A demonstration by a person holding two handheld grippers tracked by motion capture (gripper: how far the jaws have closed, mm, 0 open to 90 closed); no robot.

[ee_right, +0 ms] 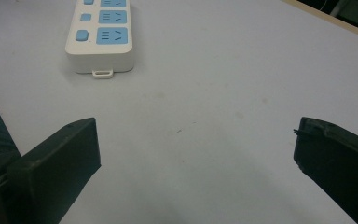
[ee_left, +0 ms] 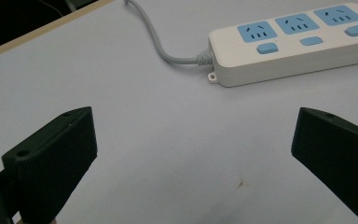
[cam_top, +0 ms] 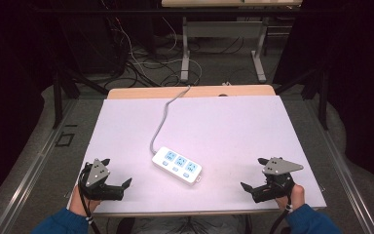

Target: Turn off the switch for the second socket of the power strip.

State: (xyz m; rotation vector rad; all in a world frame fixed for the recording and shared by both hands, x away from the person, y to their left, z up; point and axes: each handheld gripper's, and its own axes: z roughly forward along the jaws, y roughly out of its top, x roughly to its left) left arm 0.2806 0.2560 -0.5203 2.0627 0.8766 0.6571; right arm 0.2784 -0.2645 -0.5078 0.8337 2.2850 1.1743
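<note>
A white power strip with three blue sockets and blue switches lies near the middle of the white table top; its grey cable runs to the far edge. The strip is ahead of the left gripper's jaws, and its end lies ahead of the right gripper's jaws. My left gripper rests at the near left corner, jaws wide apart and empty. My right gripper rests at the near right, also open with nothing between its jaws.
The table's wooden far edge shows beyond the white top. Behind it stand a grey table frame and loose cables on the floor. Blue sleeves come in at the bottom.
</note>
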